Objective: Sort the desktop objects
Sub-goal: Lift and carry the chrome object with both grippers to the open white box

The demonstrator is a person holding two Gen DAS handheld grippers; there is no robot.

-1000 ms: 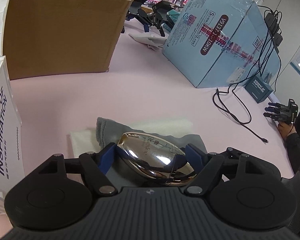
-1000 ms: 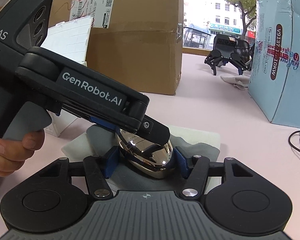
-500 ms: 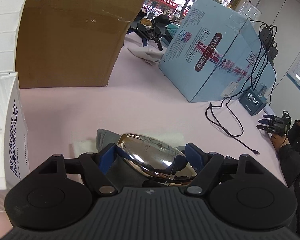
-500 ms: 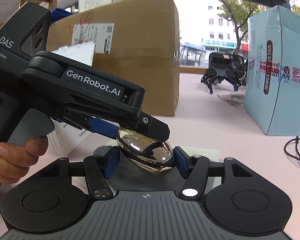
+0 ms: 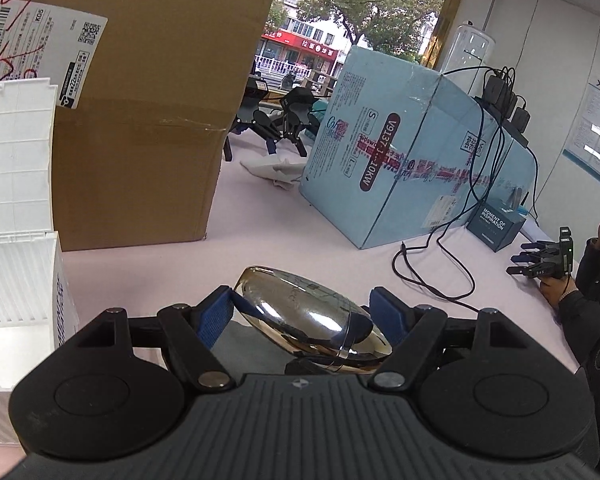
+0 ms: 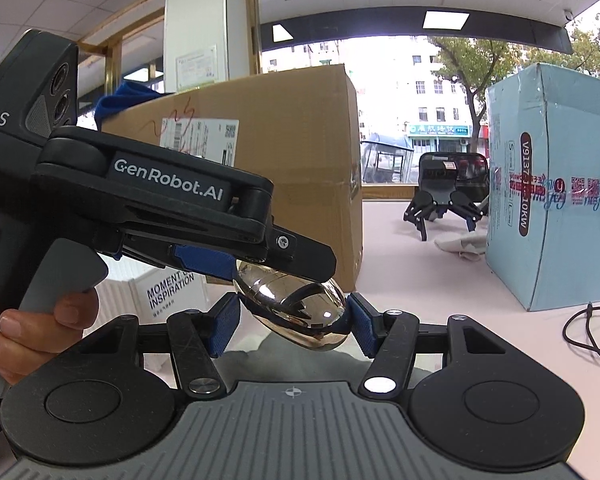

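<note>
Two tongs point(image 5: 304, 312) point(image 6: 294, 322), one chrome case point(image 5: 312, 320), gripped

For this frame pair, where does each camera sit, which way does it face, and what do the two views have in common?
Left wrist: sits on the left gripper, looks forward over the shiny case between its blue pads toward the brown carton and blue box; own fingers show.
Right wrist: sits on the right gripper, faces the same boxes; own fingers, the left gripper's body and the hand holding it show.
Shared: the shiny case, both boxes, the pink table.
</note>
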